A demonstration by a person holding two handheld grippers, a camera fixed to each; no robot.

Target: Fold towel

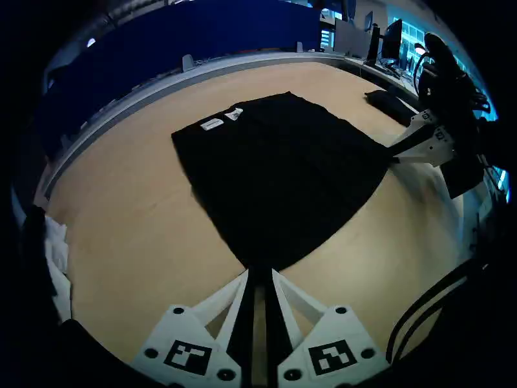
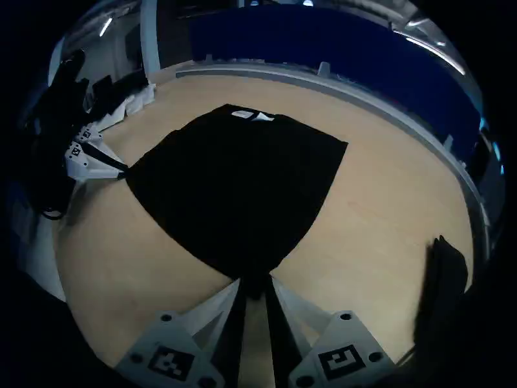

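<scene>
As left gripper [image 1: 260, 271] and right gripper [image 2: 255, 284] are each clamped on a towel [image 1: 278, 168] corner, both corners are best raised level and carried across together.

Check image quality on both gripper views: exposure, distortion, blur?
Left gripper view: heavy fisheye, the far edge of the table bows; the towel is crushed to flat black with no weave or creases readable, and just two white tags stand out; the far top right glows cyan. Right gripper view: same crushed towel, wood evenly lit, only soft shadows, no motion blur.
</scene>
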